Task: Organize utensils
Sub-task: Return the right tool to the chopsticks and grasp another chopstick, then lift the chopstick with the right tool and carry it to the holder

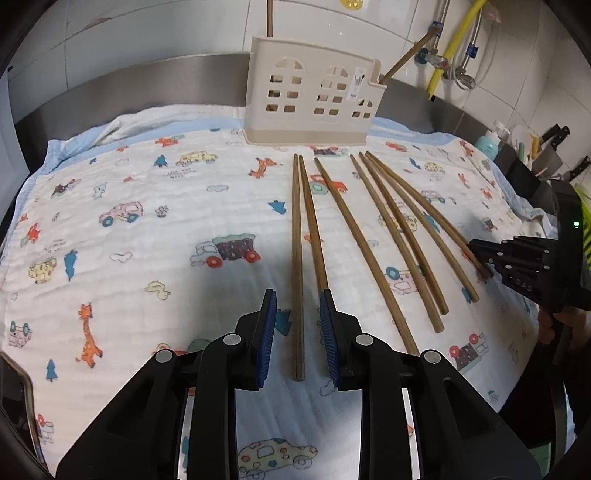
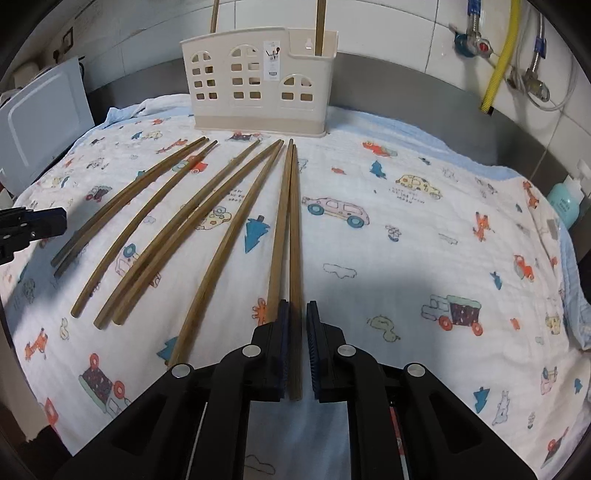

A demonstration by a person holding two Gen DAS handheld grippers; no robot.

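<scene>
We note white tiled wall (image 2: 388, 26) | steel bench (image 2: 424, 110) under cartoon-print cloth (image 2: 406, 258) | yellow hose (image 2: 498, 62), valves (image 2: 476, 42) at right | teal bottle (image 2: 565, 203) near edge

You are viewing chopsticks (image 2: 207, 206) lying fanned on the cloth (image 2: 406, 258), in front of the holder (image 2: 258, 85) standing at its rear edge.
</scene>
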